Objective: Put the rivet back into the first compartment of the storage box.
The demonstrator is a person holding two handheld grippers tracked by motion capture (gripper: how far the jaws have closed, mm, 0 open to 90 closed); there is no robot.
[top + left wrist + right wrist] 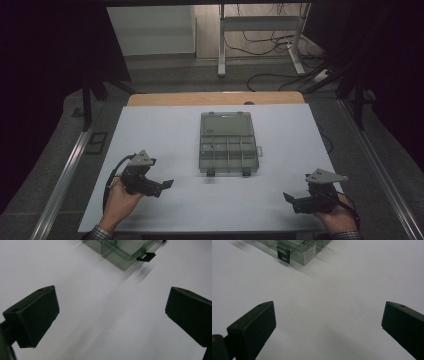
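A clear plastic compartment box (227, 152) lies in the middle of the white table (165, 130), its lid (225, 124) folded back toward the far side. Two dark latches hang on its near edge. My left gripper (163, 187) rests at the near left, held by a hand, pointing right toward the box, jaws open and empty. My right gripper (291, 200) sits at the near right, pointing left, also open and empty. In the left gripper view, the left gripper (112, 315) faces the box corner (117, 252) and a latch (146, 257). In the right gripper view, the right gripper (328, 325) faces the box (297, 247).
A wooden table edge (215, 98) shows beyond the white surface. Metal rails (60, 185) run along both sides of the table. A white desk frame (260, 22) and cables (270, 42) stand on the floor behind. Bare white surface lies between both grippers and the box.
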